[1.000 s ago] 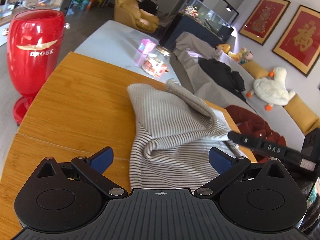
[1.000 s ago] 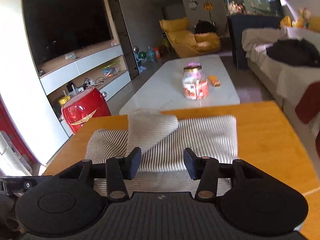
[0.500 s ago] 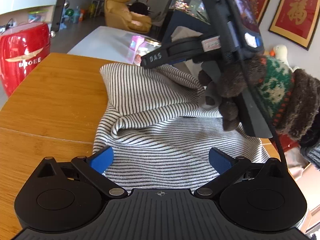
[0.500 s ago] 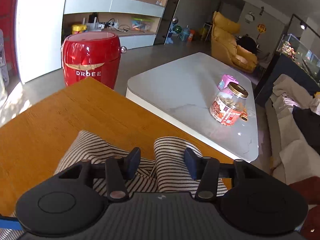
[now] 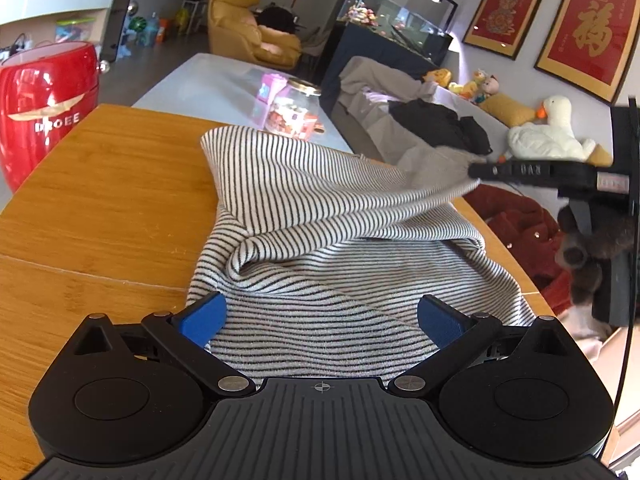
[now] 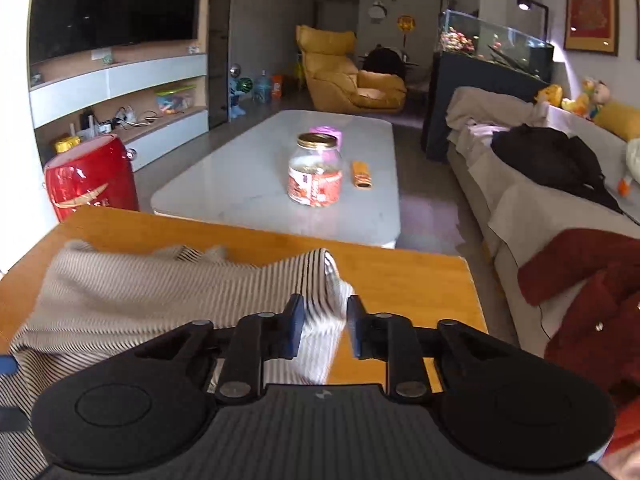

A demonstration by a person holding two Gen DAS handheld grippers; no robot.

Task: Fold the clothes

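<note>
A black-and-white striped garment lies bunched on the wooden table. My left gripper hovers open over the garment's near edge, its blue pads wide apart with striped cloth below them. At the right of the left wrist view, my right gripper holds a fold of the garment lifted and stretched sideways. In the right wrist view the gripper has narrowed onto a bunched strip of the striped cloth, which fills the gap between its pads above the table.
A red appliance stands on the floor left of the table. Beyond the far edge is a white coffee table with a jar. A sofa with a dark red garment runs along the right. A gloved hand holds the right gripper.
My right gripper closed on a fold at the garment's far side and swung it to the right, stretching the cloth. My left gripper sank toward the near edge, then stayed still and open.
</note>
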